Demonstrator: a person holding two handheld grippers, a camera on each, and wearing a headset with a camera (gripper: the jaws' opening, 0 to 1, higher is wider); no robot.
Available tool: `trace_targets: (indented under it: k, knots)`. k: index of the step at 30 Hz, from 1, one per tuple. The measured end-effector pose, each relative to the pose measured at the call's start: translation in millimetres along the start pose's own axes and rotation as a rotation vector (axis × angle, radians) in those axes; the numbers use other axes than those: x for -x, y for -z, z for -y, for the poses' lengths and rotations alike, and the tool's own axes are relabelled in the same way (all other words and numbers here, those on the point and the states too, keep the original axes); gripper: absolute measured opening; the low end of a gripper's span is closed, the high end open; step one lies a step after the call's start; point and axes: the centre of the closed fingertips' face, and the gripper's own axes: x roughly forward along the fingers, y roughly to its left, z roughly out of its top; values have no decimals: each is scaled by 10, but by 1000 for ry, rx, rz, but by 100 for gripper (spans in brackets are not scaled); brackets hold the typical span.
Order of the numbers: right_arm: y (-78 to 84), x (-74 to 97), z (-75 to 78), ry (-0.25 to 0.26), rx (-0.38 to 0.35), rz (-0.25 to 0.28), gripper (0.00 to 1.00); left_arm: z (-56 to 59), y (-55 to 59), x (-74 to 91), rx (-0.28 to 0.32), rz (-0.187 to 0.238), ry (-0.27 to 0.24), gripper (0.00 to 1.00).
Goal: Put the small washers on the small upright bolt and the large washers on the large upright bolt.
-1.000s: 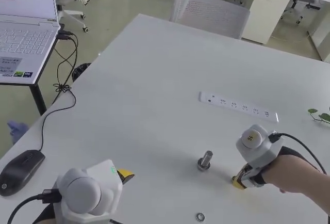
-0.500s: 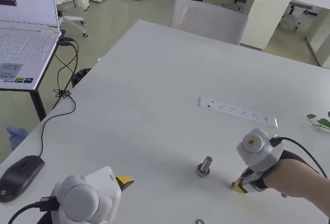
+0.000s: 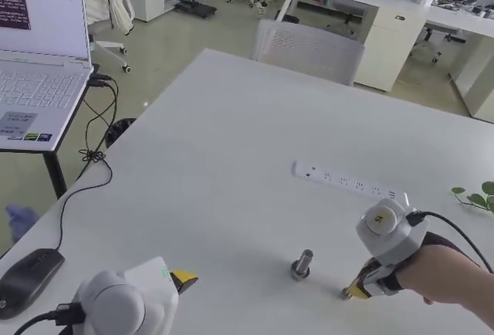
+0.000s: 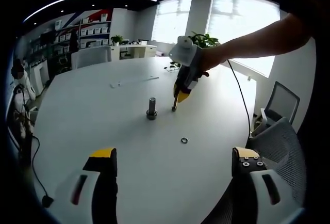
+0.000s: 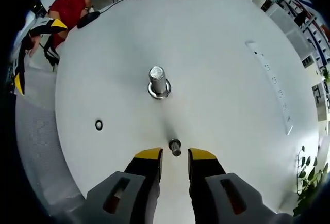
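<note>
right tool slightly parted just behind small bolt; possibly touching

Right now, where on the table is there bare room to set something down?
Bare table stretches beyond the power strip to the far edge, and from the large bolt leftward to the mouse. Crowded: around the right gripper, with the small bolt, large bolt and loose washer.

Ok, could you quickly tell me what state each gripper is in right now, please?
Left gripper: open wide, holding nothing.
Right gripper: open narrowly, empty, tips just short of the small bolt.
</note>
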Motion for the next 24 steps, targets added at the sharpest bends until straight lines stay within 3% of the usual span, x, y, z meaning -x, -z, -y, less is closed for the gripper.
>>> trace_targets:
  k: [9, 13, 24]
  knots:
    - [-11, 147, 9, 8, 5, -1, 21, 25, -75, 42, 1, 20, -12, 95]
    - [-24, 209, 15, 12, 9, -1, 21, 20, -55, 40, -4, 11, -18, 99]
    - [-93, 280, -161, 7, 30, 18, 21, 90, -66, 84, 12, 14, -19, 99]
